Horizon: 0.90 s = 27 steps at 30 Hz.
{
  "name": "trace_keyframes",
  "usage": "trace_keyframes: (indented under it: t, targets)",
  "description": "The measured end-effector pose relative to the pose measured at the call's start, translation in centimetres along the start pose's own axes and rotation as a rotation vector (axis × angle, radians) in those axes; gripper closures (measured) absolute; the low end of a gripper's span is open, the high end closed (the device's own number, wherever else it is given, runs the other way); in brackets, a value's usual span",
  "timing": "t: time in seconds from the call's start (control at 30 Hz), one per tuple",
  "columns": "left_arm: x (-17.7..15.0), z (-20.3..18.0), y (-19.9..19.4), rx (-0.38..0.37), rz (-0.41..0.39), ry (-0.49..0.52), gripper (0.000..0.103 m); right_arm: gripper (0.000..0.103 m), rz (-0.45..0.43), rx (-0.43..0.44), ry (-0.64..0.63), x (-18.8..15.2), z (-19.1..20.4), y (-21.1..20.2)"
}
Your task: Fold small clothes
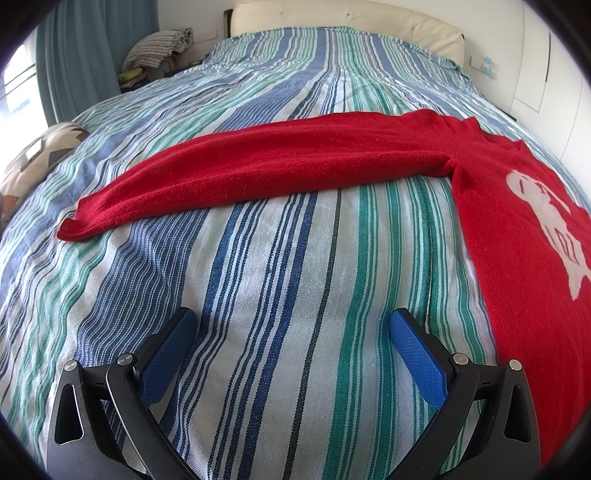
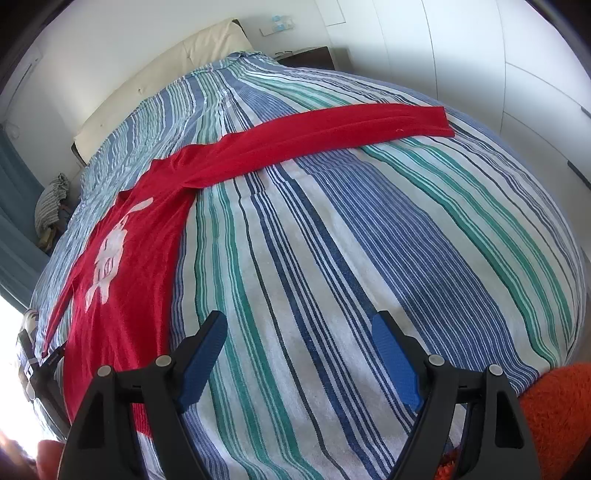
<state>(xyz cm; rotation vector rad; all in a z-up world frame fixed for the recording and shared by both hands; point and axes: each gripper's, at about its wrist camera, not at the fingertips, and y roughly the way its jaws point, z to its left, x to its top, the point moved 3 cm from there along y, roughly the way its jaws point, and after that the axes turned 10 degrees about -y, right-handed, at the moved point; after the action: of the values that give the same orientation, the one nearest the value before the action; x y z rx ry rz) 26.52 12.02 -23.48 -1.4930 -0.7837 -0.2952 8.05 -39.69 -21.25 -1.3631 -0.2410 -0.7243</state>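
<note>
A red knitted sweater (image 1: 517, 229) with a white figure on its chest lies flat on the striped bedspread (image 1: 280, 266). In the left wrist view its sleeve (image 1: 236, 173) stretches out to the left, well ahead of my left gripper (image 1: 291, 325), which hangs open over bare bedspread with nothing between its blue pads. In the right wrist view the sweater (image 2: 140, 240) lies at the left and its other sleeve (image 2: 332, 125) reaches right across the bed. My right gripper (image 2: 299, 328) is open above the stripes, its left finger (image 2: 207, 347) close beside the sweater's side edge.
A cream headboard (image 1: 332, 18) and white wall close the far end of the bed. Folded cloth (image 1: 162, 48) sits on a stand by blue curtains at far left. An orange fuzzy thing (image 2: 557, 417) sits at the lower right. A dark nightstand (image 2: 306, 57) stands by the white wardrobe doors.
</note>
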Motion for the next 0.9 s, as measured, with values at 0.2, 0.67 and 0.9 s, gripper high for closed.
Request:
trace_keyframes:
  t: [0.2,0.67,0.9]
  targets:
    - [0.00,-0.01,0.01,0.000,0.000,0.000,0.000,0.023,0.003,-0.001,-0.010,-0.04,0.13,0.08]
    - [0.00,0.01,0.01,0.000,0.000,0.000,0.000,0.023,0.012,0.002,-0.005,-0.12,0.23,0.40]
    - [-0.01,0.03,0.01,0.000,0.000,0.000,0.000,0.023,0.016,0.003,0.008,-0.09,-0.11,0.47]
